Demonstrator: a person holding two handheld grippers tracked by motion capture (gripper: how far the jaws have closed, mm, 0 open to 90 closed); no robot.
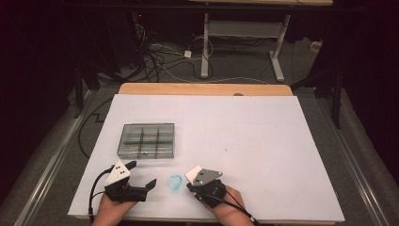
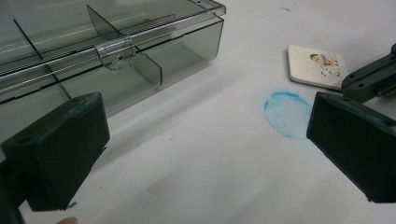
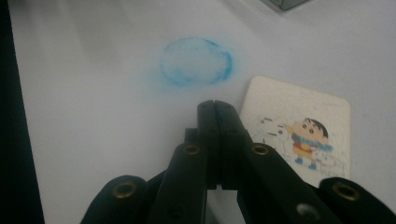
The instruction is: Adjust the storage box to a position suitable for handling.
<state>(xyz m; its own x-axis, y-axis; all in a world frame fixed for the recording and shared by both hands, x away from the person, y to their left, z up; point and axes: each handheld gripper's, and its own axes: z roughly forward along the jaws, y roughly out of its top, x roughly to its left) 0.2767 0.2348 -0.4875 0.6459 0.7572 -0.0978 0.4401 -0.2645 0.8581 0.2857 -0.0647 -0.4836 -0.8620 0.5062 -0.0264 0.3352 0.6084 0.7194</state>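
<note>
One square white cartoon-printed tile point(image 3: 299, 121), one smoky clear-plastic divided box point(image 1: 147, 140), one blue smudged ring point(image 1: 175, 181); left gripper point(image 1: 141, 175) jaws wide, empty; right gripper point(image 3: 214, 105) jaws closed, empty; bare white counter point(image 1: 263, 141) rightward.

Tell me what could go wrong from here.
1. The right gripper has its jaws shut beside the flat tile; it may slide rather than lift.
2. The blue smudge lies close by and could smear onto the tile.
3. The left gripper, jaws open, sits near the clear box and might bump it.
</note>
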